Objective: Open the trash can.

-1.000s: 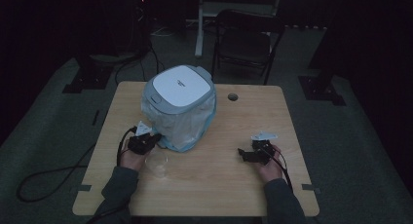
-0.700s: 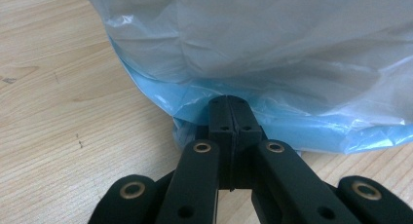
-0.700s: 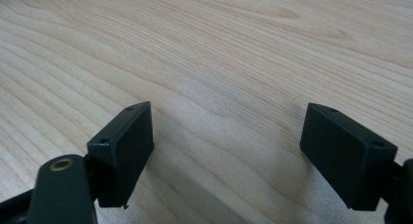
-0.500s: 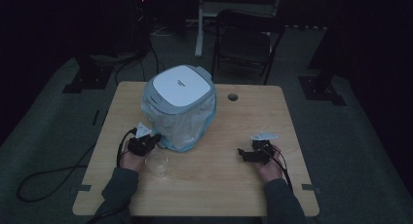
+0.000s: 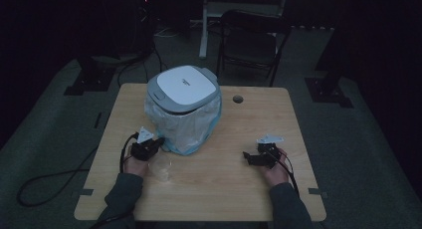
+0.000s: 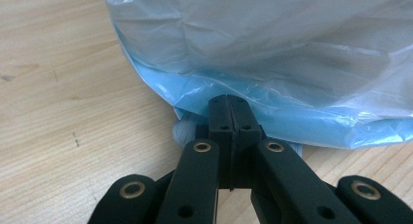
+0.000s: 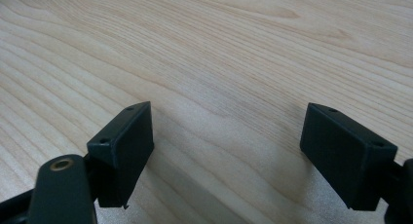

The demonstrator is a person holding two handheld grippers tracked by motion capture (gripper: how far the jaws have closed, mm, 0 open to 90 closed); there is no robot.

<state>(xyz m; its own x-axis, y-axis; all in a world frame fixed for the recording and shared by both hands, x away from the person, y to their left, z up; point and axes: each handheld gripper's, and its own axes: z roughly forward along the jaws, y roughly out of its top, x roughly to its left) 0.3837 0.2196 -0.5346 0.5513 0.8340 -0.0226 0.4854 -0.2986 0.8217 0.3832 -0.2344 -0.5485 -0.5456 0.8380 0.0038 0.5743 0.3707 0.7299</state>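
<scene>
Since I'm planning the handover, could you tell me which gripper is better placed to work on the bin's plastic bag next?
The left gripper: its shut jaws sit right at the bag's blue lower edge. The right gripper rests open over bare table, apart from the bin.

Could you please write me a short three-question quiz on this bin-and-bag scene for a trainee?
1. True or false: the left gripper has its jaws shut at the lower edge of the blue plastic bag.
2. Which is open over bare wood: A) the left gripper, B) the right gripper?
3. Fill in: the bin with the white lid stands on the wooden ____.

Key
1. True; whether bag film is pinched cannot be told.
2. B.
3. Table.
</scene>
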